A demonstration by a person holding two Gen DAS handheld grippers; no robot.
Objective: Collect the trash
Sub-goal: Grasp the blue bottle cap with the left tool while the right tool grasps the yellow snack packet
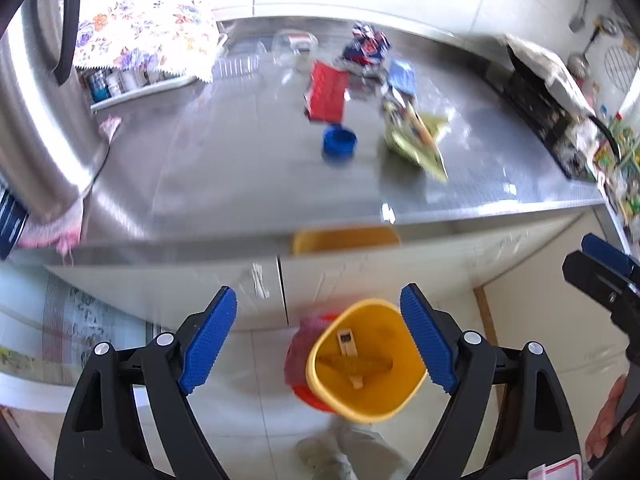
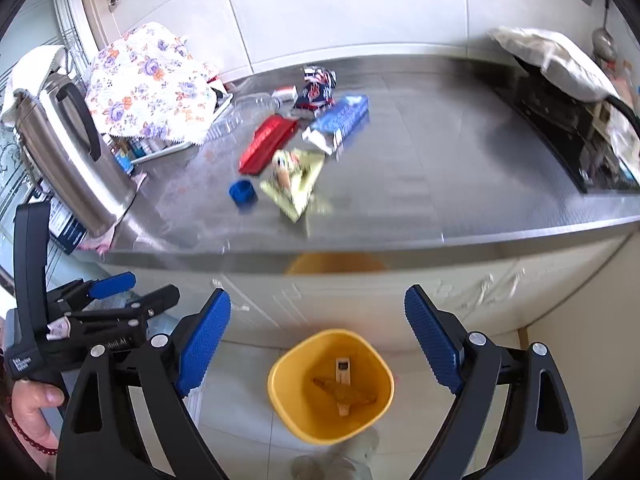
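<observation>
1. The left gripper [image 1: 320, 344] hung above the floor, jaws wide apart and holding nothing.
2. On the steel counter [image 2: 460, 184] lay the trash: a blue cap [image 2: 243, 192], a red packet [image 2: 267, 143], a yellow-green wrapper [image 2: 296, 184] and a blue carton [image 2: 340, 120].
3. The yellow bin [image 2: 280, 396] stood on the floor below the counter edge, with scraps inside.
4. The right gripper [image 2: 318, 340] hovered over the bin, jaws wide apart and empty.

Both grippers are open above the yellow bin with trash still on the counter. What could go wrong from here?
1. The blue cap is small and round, so the fingers may knock it away rather than grip it.
2. The clear bottle is hard to see against the steel counter, so it may be missed.
3. The yellow bin stands below the counter edge, so dropped wrappers could miss it.
</observation>
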